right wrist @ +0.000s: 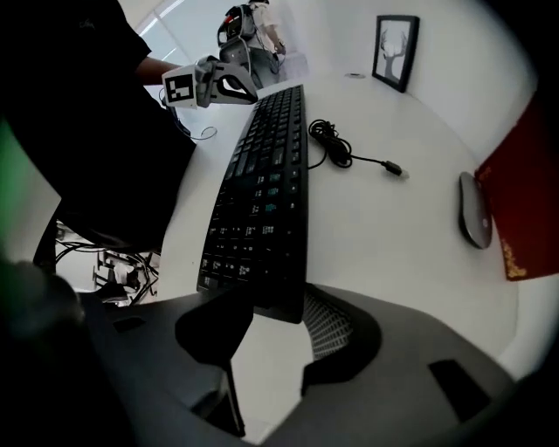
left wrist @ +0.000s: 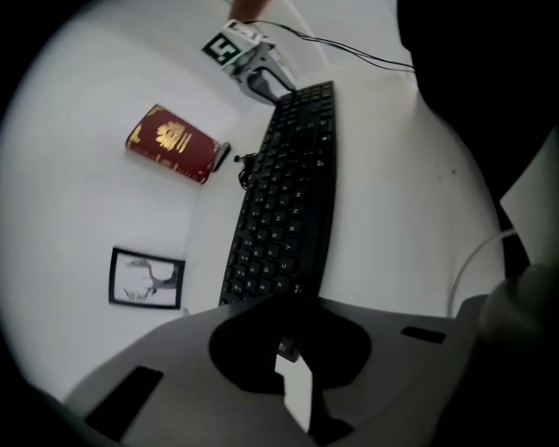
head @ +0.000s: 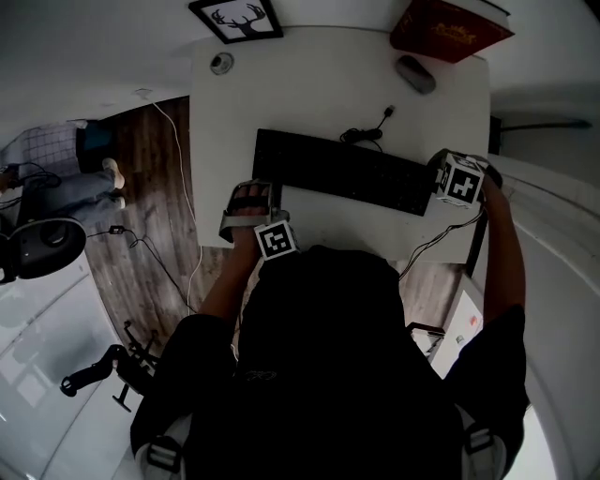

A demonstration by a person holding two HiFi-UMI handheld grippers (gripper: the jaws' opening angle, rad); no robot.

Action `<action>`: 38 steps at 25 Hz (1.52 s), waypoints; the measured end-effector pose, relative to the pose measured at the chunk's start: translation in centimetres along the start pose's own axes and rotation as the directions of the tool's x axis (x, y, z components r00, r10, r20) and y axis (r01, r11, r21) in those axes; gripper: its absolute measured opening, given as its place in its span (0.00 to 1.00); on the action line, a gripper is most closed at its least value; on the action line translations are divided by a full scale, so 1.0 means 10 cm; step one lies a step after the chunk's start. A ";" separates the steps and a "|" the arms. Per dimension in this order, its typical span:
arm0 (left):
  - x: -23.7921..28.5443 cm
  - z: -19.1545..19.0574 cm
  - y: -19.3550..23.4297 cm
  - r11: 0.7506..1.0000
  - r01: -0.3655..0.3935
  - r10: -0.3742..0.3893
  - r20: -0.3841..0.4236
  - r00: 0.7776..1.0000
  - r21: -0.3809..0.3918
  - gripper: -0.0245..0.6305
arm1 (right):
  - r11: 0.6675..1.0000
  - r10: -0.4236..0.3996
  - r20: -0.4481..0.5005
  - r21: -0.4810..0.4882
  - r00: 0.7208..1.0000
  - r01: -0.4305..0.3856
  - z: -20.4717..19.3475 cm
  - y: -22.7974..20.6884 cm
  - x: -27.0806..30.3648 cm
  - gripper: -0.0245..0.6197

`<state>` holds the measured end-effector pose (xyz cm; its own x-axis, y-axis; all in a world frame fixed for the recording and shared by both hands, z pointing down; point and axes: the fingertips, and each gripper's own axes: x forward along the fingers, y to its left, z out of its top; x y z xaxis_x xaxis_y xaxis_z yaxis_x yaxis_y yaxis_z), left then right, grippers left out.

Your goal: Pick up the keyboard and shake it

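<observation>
A black keyboard lies flat across the white table. My left gripper is at its left end. Its jaws are shut and their tips cover the keyboard's near edge; whether they pinch it I cannot tell. My right gripper points steeply down at the right end. Its jaws stand apart with the keyboard's corner just beyond the gap, and no pad visibly presses on it. Each gripper also shows far off in the other's view, the right gripper and the left gripper.
A red book and a grey mouse lie at the back right. A framed deer picture is at the back left. The keyboard's loose cable curls behind it. Cables trail over the wooden floor.
</observation>
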<state>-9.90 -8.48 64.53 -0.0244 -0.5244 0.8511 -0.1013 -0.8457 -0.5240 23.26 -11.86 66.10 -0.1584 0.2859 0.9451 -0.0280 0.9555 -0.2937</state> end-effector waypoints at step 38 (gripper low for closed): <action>-0.12 -0.06 0.24 0.858 0.508 -0.512 0.052 0.857 0.074 0.44 | 0.837 -0.515 0.074 -0.173 0.854 0.519 0.17 0.31 -0.47 0.32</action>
<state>-10.68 -9.81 62.29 0.0825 -0.0212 0.9964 -0.0255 -0.9995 -0.0192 22.27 -10.31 60.51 -0.1941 -0.2530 0.9478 0.0654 0.9607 0.2698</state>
